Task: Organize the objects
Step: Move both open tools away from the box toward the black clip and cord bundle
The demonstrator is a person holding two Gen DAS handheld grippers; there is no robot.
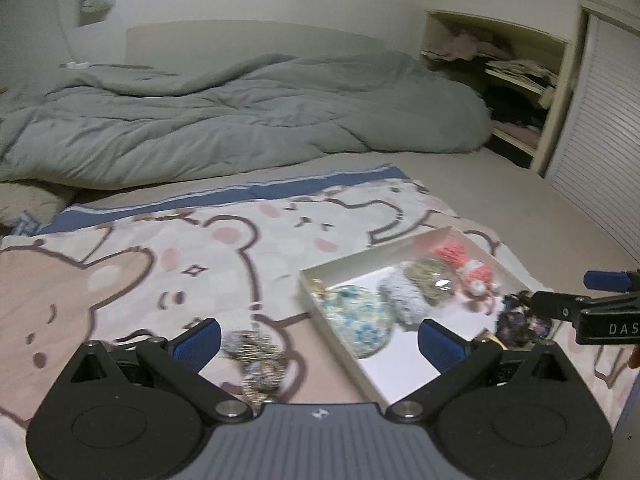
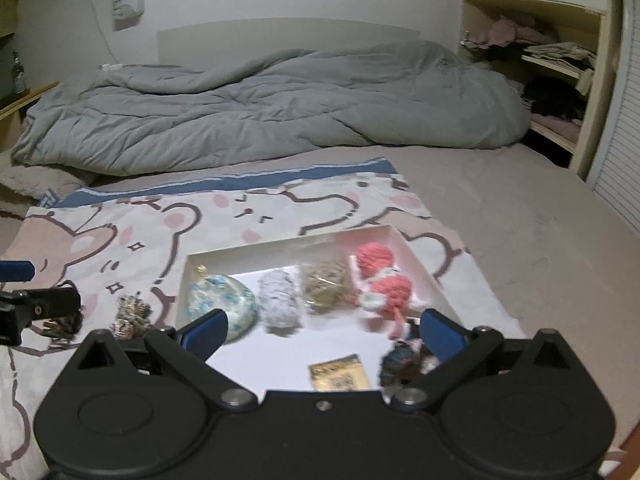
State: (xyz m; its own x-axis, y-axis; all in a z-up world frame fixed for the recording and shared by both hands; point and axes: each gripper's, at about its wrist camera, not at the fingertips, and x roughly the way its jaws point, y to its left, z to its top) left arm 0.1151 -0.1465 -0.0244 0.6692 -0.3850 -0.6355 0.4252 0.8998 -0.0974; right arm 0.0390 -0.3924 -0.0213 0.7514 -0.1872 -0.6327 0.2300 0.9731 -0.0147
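A shallow white box (image 2: 288,246) lies on a bear-print blanket (image 2: 132,232). In it are a blue-patterned round pouch (image 2: 222,306), a grey knitted piece (image 2: 278,304), an olive tangle (image 2: 324,286), a pink crochet toy (image 2: 380,280), a gold card (image 2: 338,372) and a dark multicoloured scrunchie (image 2: 400,362). My right gripper (image 2: 320,334) is open above the box's near part, holding nothing. My left gripper (image 1: 318,344) is open over the box's left edge (image 1: 340,340). A speckled scrunchie (image 1: 256,364) lies on the blanket between the left fingers, loose. It also shows in the right wrist view (image 2: 130,316).
A crumpled grey duvet (image 2: 260,108) covers the far half of the bed. A cream shelf unit (image 2: 560,72) with clothes stands at the back right beside a slatted door (image 1: 600,140). A small dark item (image 2: 64,326) lies on the blanket by the left gripper.
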